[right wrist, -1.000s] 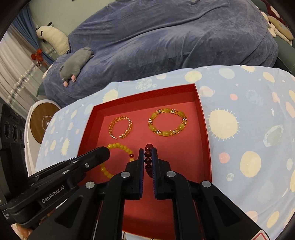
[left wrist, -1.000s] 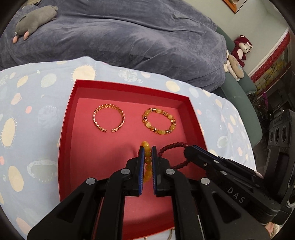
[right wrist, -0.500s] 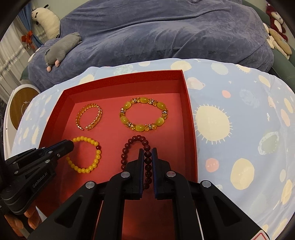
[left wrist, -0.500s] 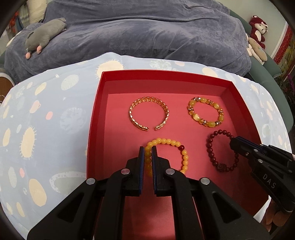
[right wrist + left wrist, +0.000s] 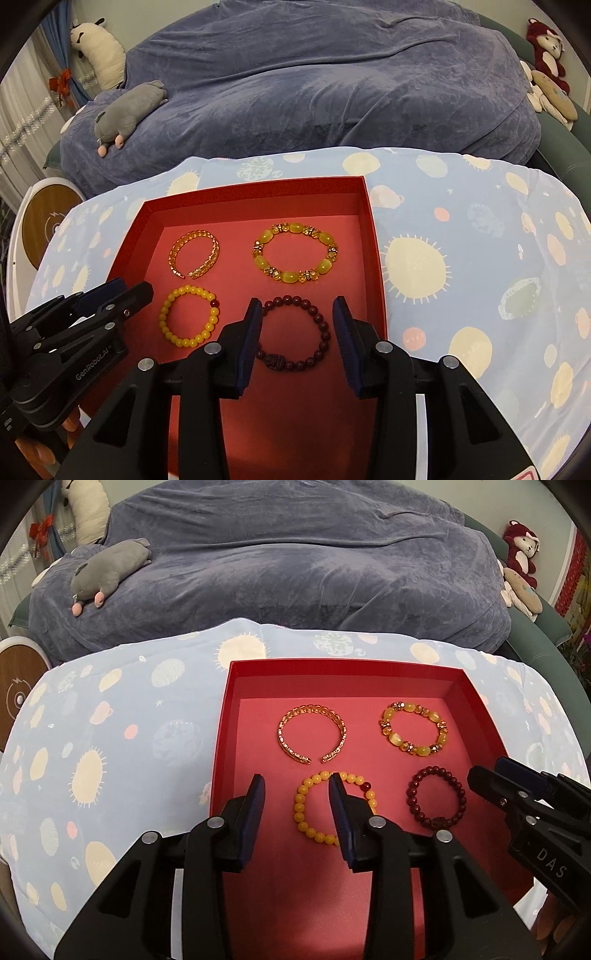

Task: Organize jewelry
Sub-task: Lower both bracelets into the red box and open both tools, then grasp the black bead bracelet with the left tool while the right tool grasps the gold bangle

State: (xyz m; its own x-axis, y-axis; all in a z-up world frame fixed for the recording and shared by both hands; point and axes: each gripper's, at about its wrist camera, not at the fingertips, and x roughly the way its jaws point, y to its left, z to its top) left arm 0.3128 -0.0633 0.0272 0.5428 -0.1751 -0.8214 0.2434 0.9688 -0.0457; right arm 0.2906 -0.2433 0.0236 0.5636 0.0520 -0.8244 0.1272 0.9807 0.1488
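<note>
A red tray [image 5: 236, 672] [image 5: 371, 221] on the spotted cloth holds several bracelets. A gold open cuff [image 5: 312, 734] [image 5: 194, 256] and a chunky amber bead bracelet [image 5: 413, 733] [image 5: 295, 256] lie at the back. A yellow bead bracelet [image 5: 306, 812] [image 5: 188, 315] lies front left and a dark red bead bracelet [image 5: 437, 801] [image 5: 295, 332] front right. My left gripper [image 5: 297, 794] is open and empty, just above the yellow bracelet. My right gripper [image 5: 297, 317] is open and empty, straddling the dark red bracelet. Each gripper shows at the edge of the other's view.
The tray sits on a table under a light blue cloth [image 5: 110, 738] with sun and planet prints. Behind is a sofa under a blue-grey blanket [image 5: 295, 572], with a grey plush [image 5: 107, 572] and red plush toys [image 5: 521, 550]. A round white-and-wood object [image 5: 44, 221] stands at the left.
Both grippers were shut on their bracelets, lowered them into the front of the tray, then opened and drew back. The yellow and dark red bracelets now lie free.
</note>
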